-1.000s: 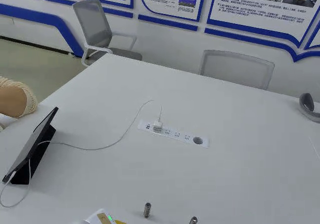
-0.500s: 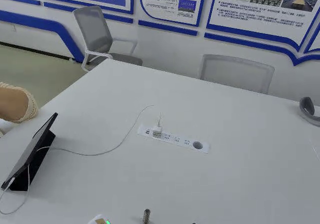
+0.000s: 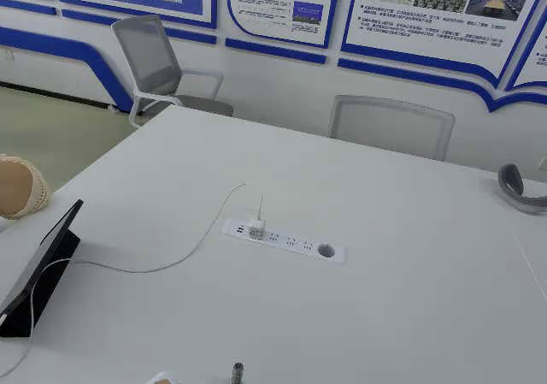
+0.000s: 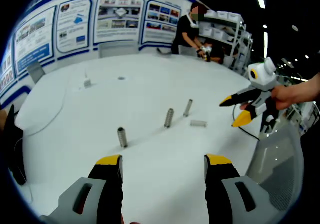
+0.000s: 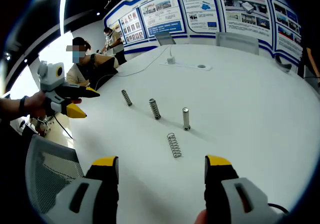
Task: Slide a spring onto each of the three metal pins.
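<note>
Springs number three: one on the end pin (image 5: 126, 97), one on the middle pin (image 5: 154, 109), and a loose spring (image 5: 173, 145) lying flat on the white surface (image 5: 260, 114), just beside the bare pin (image 5: 186, 119). Pins number three, upright in one row, set in from the near edge, with open room on every side. My left tongs (image 4: 162, 159) and right tongs (image 5: 161, 160) both stand wide, holding nothing, near of the row.

Three pins (image 5: 154, 109) — two carrying springs (image 5: 126, 98), one bare pin (image 5: 185, 118); one loose spring (image 5: 173, 145).
</note>
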